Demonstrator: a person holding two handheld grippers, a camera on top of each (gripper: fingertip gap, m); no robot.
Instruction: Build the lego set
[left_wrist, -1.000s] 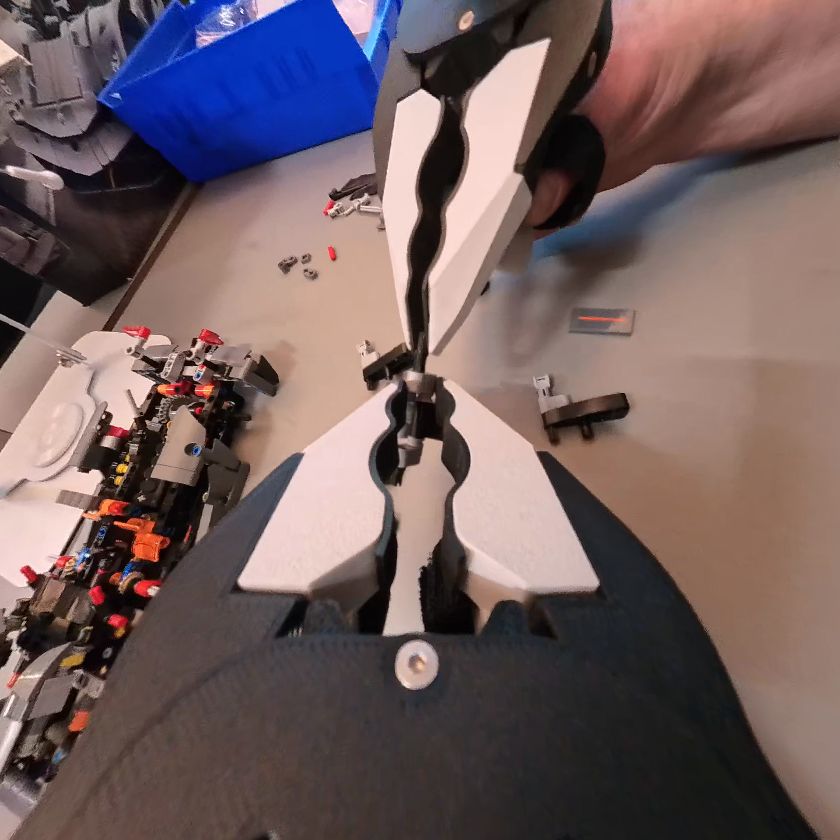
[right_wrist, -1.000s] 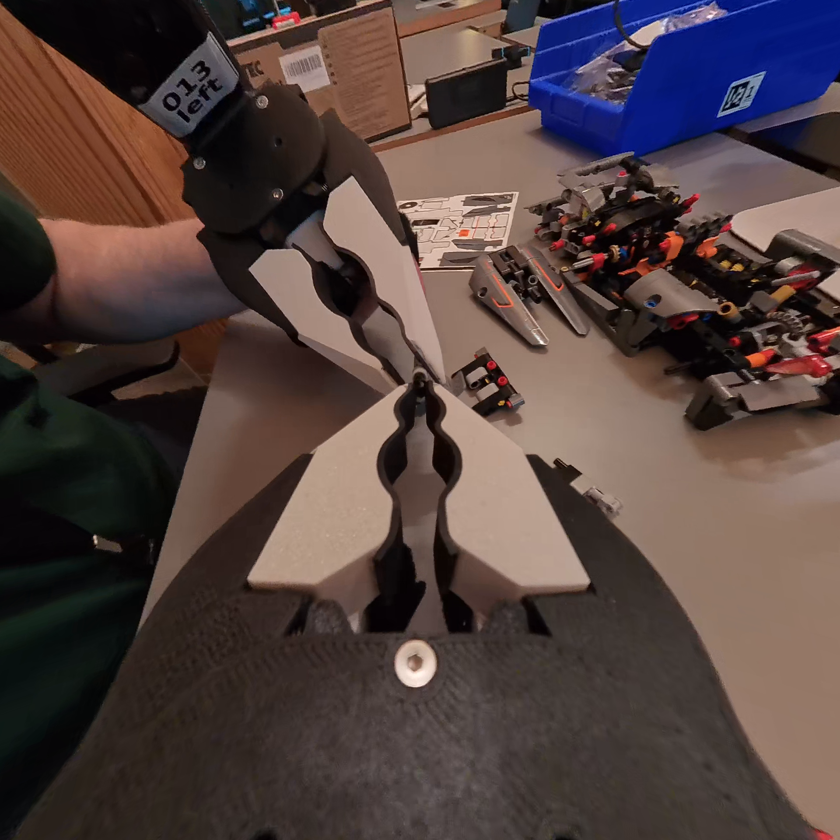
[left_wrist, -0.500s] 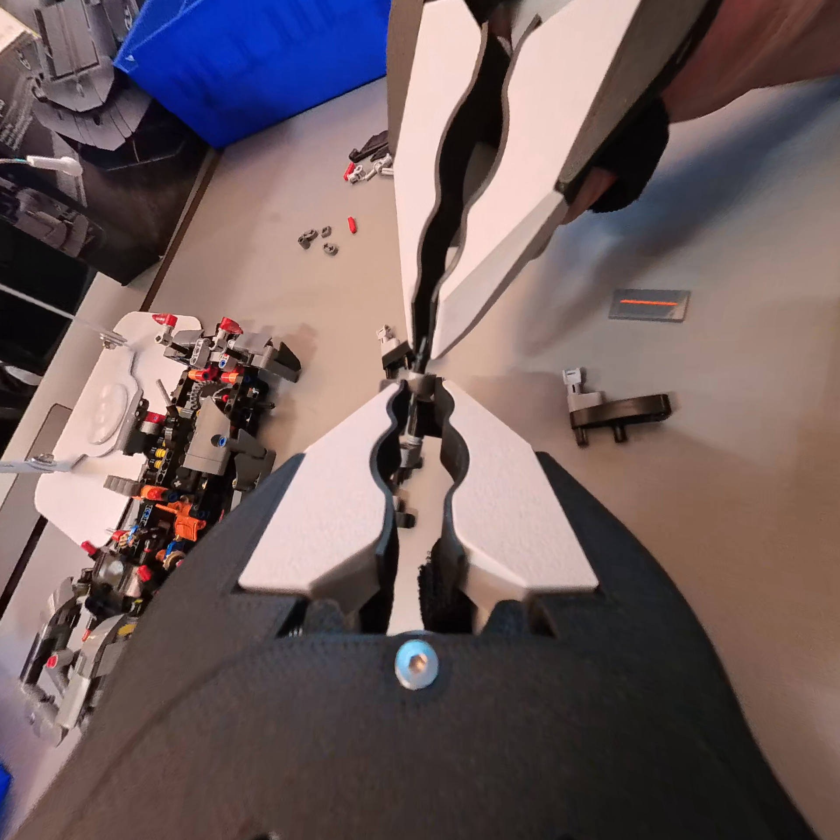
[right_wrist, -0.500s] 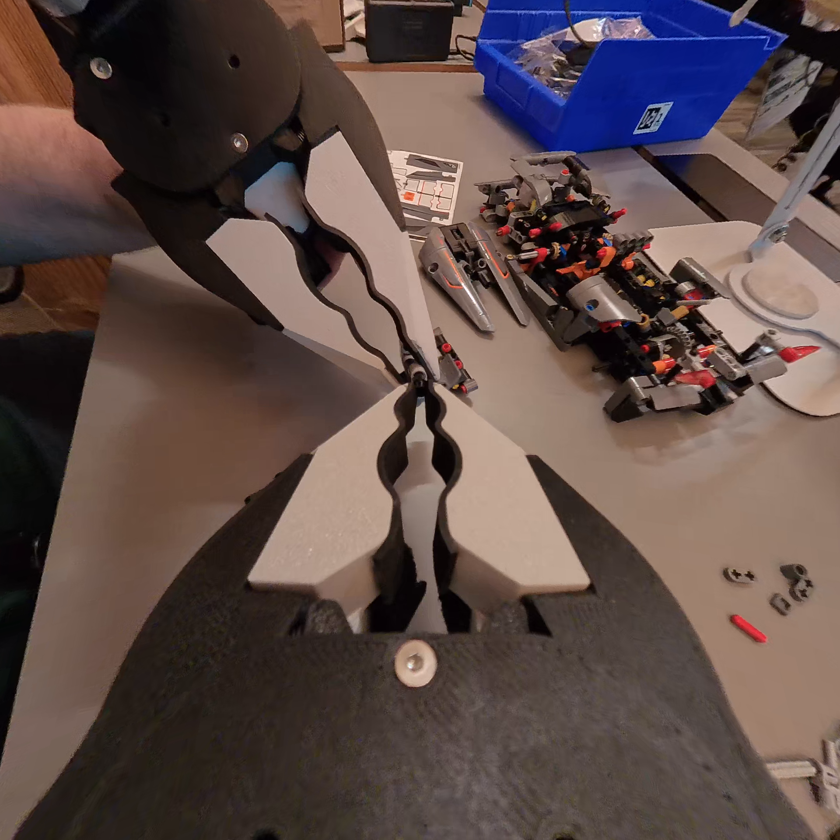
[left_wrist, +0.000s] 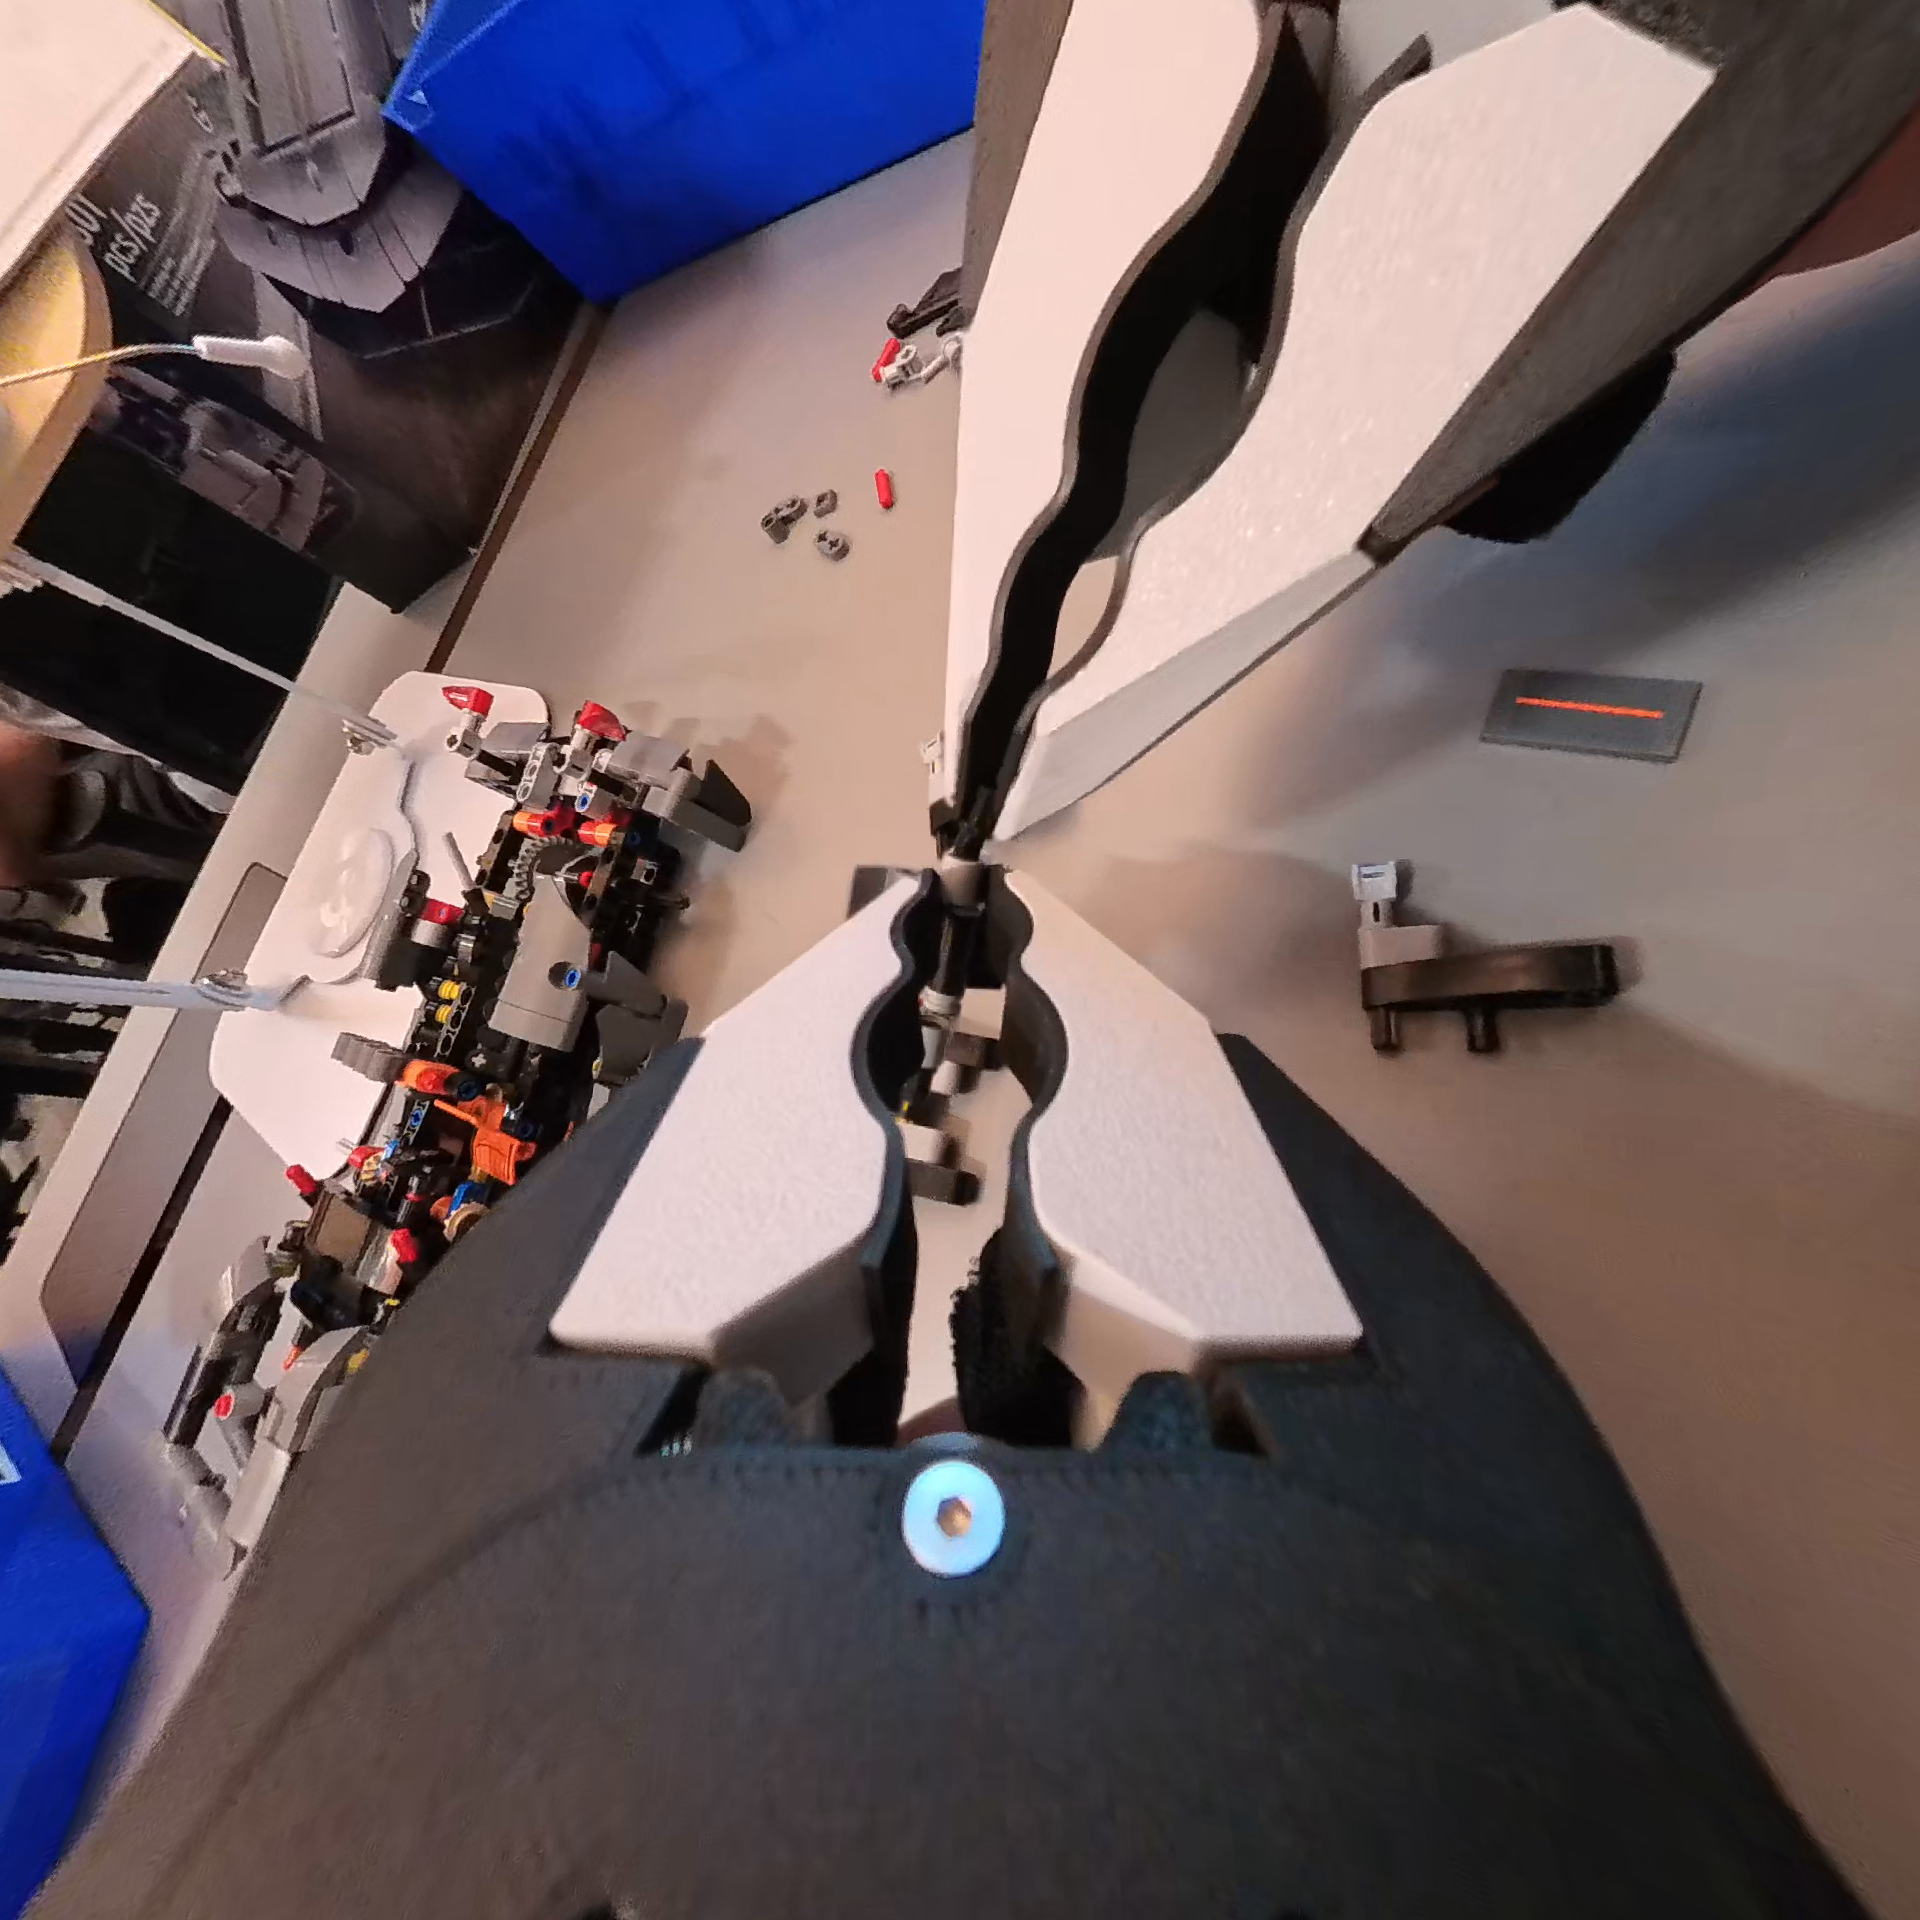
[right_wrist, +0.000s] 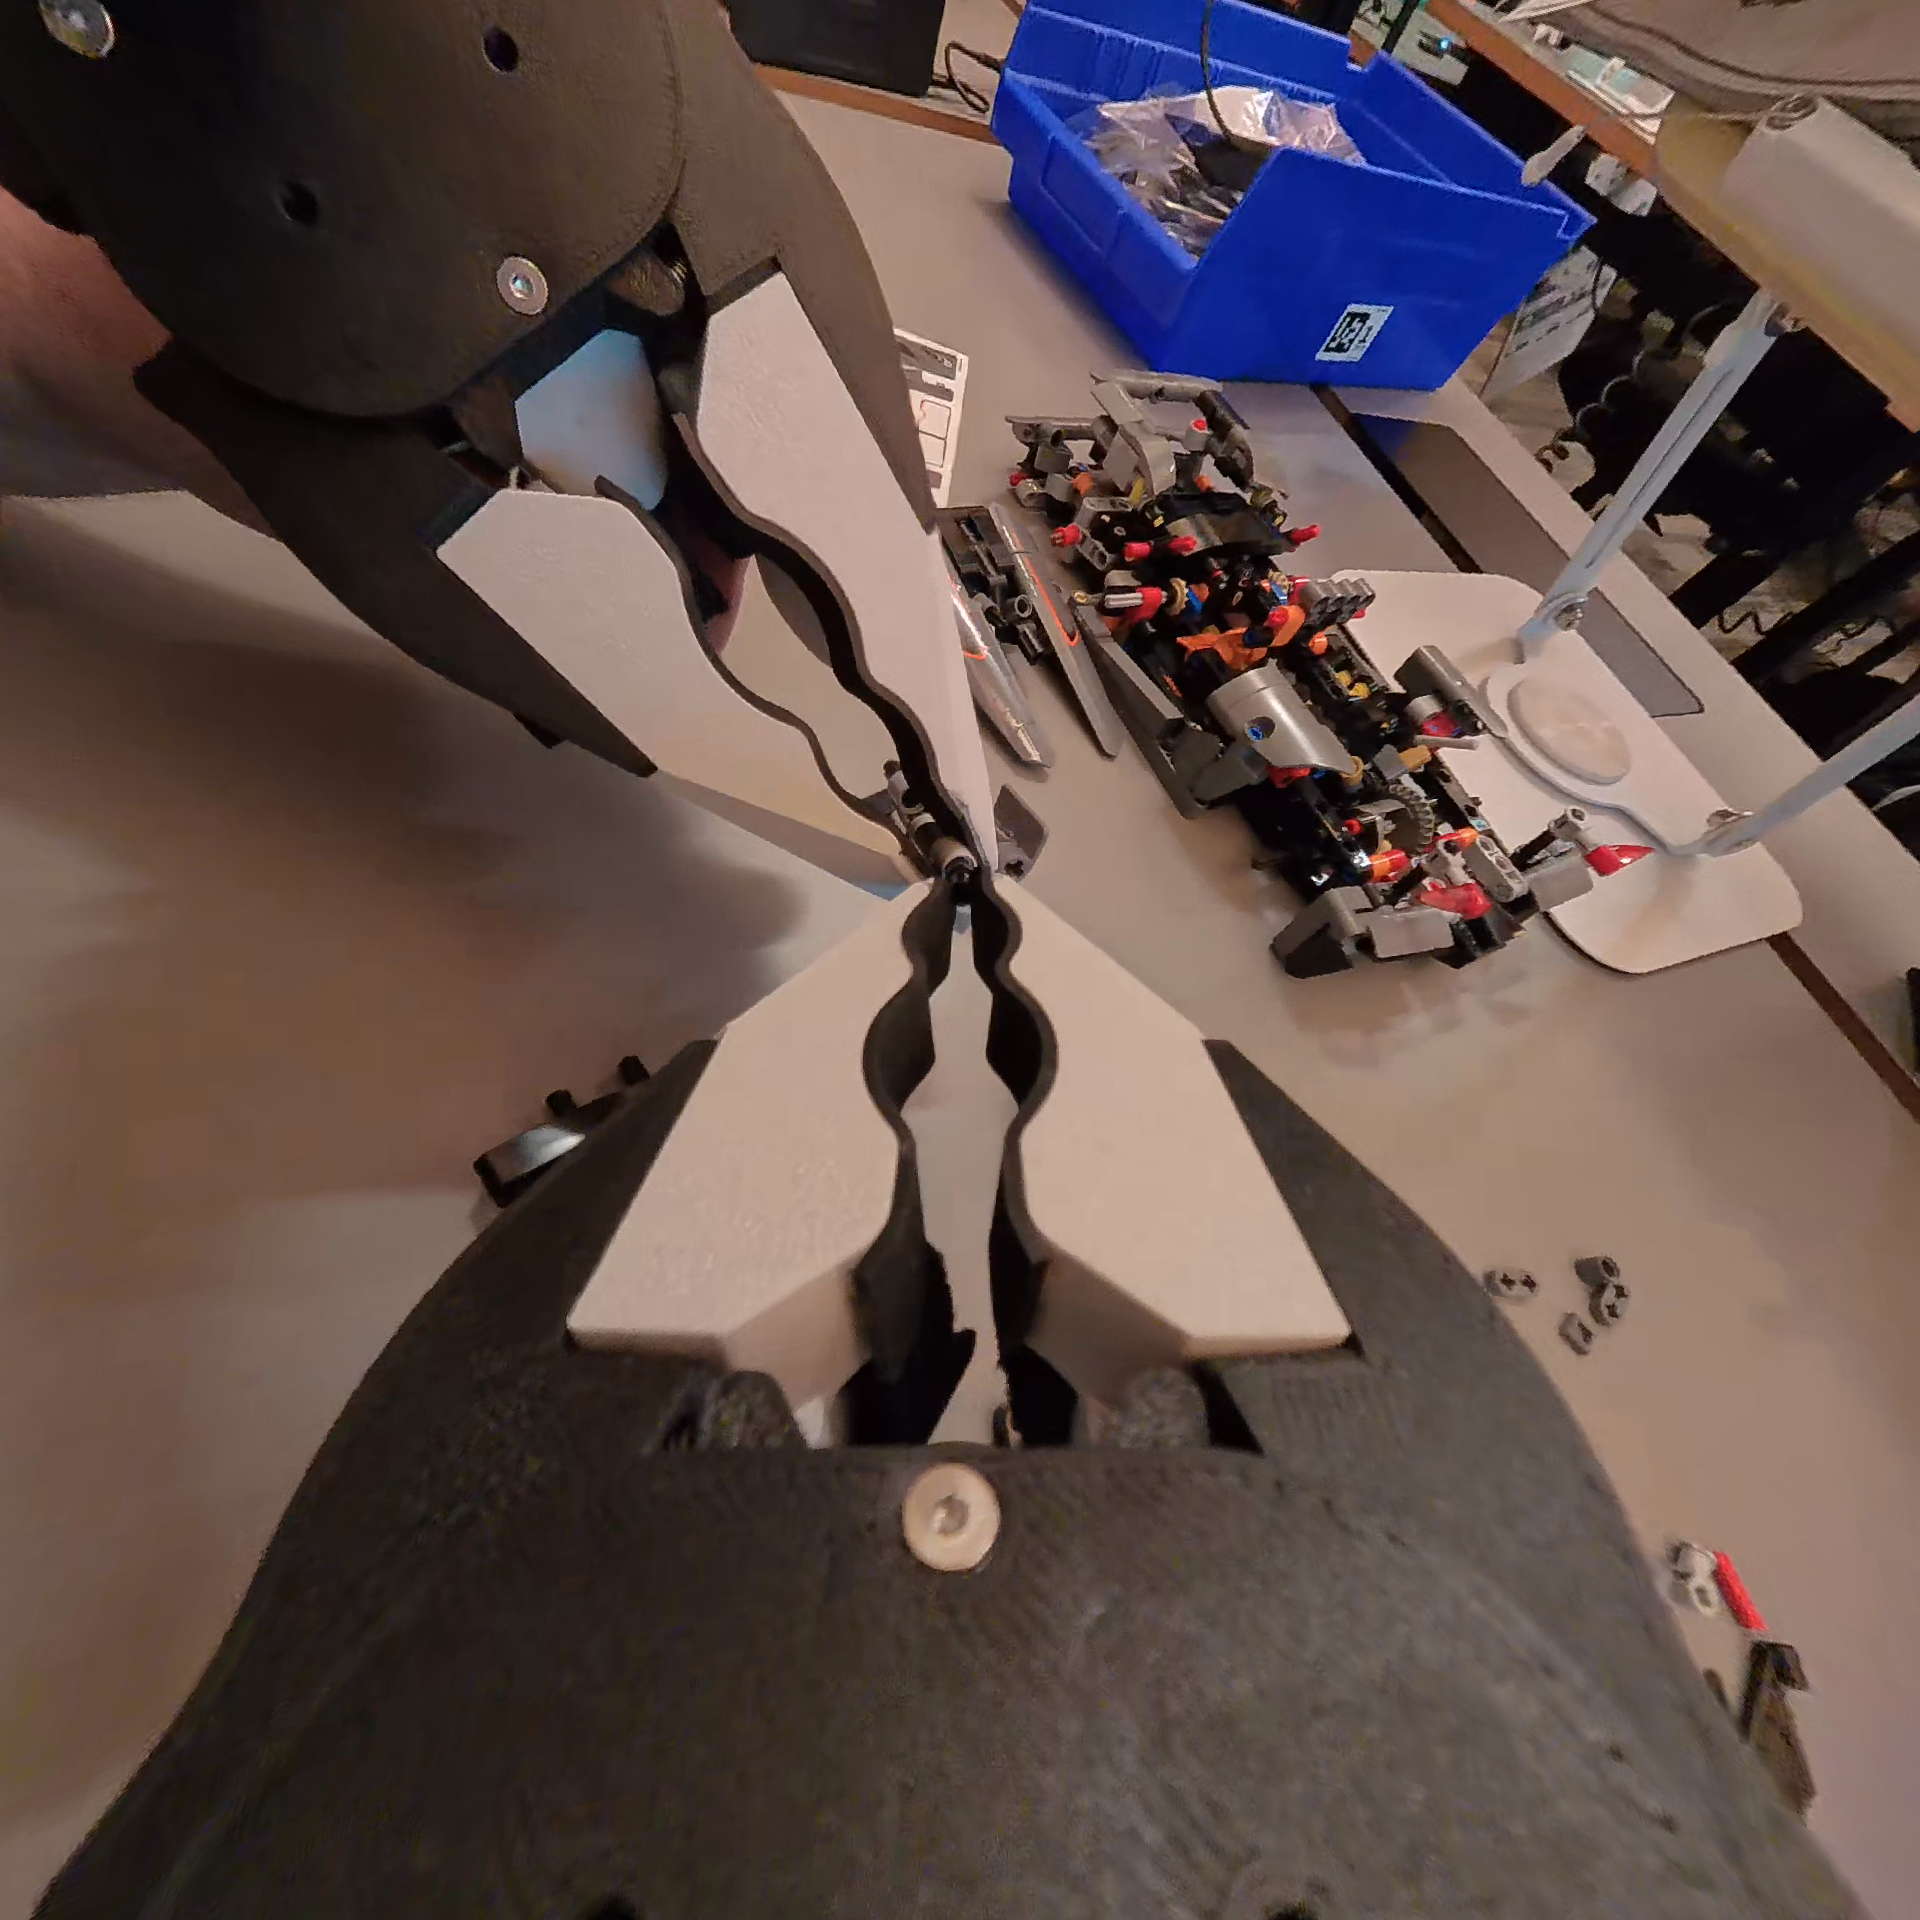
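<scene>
Lego pin assembly (left_wrist: 951, 961) lies lengthwise between the left gripper (left_wrist: 961, 883) fingers, clenched on it, its tip pointing straight ahead at the right gripper (right_wrist: 961, 899). That one meets it tip to tip, nearly closed on a small black pin (right_wrist: 958, 871). Off to the left gripper's left sits the half-built car (left_wrist: 499, 997).

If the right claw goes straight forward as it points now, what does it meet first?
Almost at once the left claw: their tips nearly touch. The right claw pinches a small dark pin, aimed at the small lego assembly held there.
</scene>
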